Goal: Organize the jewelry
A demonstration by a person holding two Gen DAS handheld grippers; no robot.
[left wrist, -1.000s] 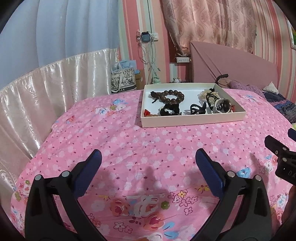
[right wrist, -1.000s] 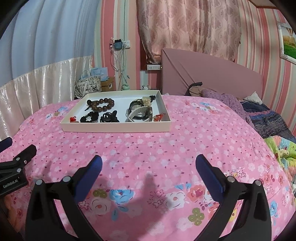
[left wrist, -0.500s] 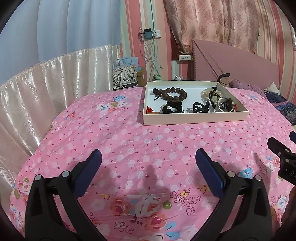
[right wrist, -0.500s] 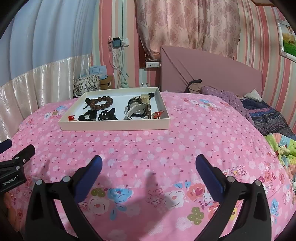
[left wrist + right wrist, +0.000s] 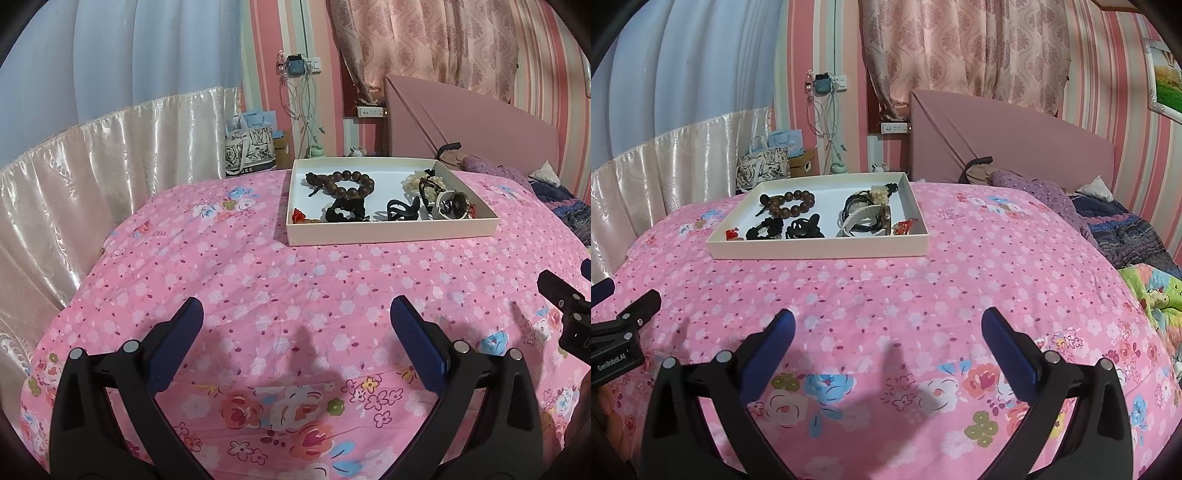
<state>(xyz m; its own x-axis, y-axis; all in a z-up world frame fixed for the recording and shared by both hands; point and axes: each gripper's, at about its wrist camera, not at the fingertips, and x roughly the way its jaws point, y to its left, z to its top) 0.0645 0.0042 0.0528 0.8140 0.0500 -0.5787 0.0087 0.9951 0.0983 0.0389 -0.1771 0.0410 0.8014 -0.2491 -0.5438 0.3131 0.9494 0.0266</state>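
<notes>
Pink floral bedding (image 5: 258,280) fills the room's middle, and on it a shallow tray (image 5: 391,232) holds a bead bracelet (image 5: 345,182), black hair ties (image 5: 768,230) and a watch (image 5: 452,203). Both the left gripper (image 5: 295,325) and right gripper (image 5: 888,326) hover with jaws spread wide, empty, the tray well ahead of each.

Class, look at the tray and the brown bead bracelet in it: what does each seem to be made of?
Tray: probably matte cardboard, judging by its thin, flat cream walls. Bead bracelet: likely polished wood, with round dark-brown beads showing a soft sheen; resin cannot be excluded.
</notes>
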